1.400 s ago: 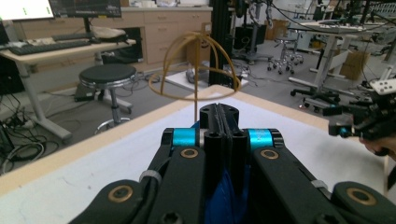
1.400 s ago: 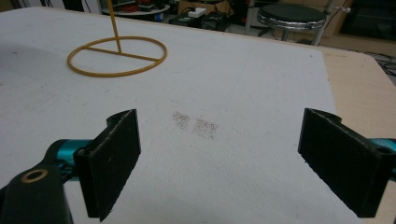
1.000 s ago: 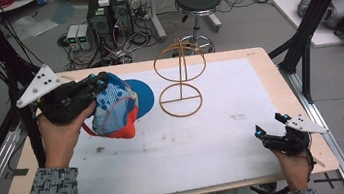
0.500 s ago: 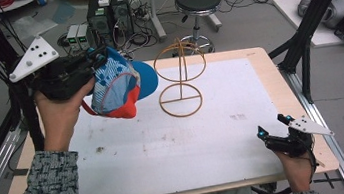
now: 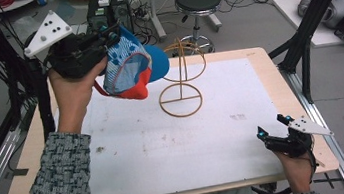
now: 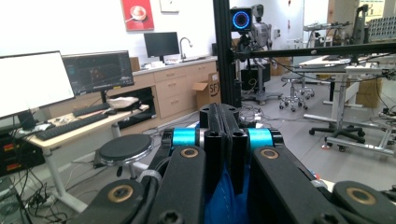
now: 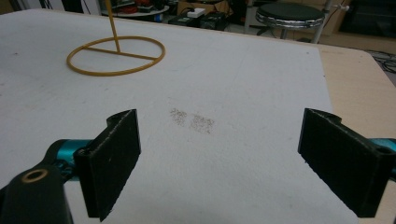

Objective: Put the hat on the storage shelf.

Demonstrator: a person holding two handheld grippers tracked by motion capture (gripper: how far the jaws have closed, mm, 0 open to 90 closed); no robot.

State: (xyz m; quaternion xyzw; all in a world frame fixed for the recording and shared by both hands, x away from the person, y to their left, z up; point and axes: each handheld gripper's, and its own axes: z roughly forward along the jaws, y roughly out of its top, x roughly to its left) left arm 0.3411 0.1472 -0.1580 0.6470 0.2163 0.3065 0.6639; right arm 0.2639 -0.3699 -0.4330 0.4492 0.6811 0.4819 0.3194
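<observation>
A cap [image 5: 131, 69] with a blue brim, red underside and blue-white patterned crown hangs in the air at the table's back left. My left gripper [image 5: 114, 34] is shut on it; blue fabric [image 6: 223, 198] shows pinched between its closed jaws in the left gripper view. Just right of the cap stands a yellow wire hat stand [image 5: 181, 75], its ring base [image 7: 116, 55] on the white mat. My right gripper [image 5: 271, 129] rests low near the table's front right corner, open, with bare mat between its fingers [image 7: 114, 158].
A white mat [image 5: 176, 142] covers the wooden table [image 5: 296, 96]. Black frame posts [image 5: 304, 44] rise at the table's left and right sides. A black stool [image 5: 197, 0] and cabling sit on the floor behind the table.
My left gripper has lifted the cap higher and carried it toward the top of the wire stand. The right gripper has stayed in place.
</observation>
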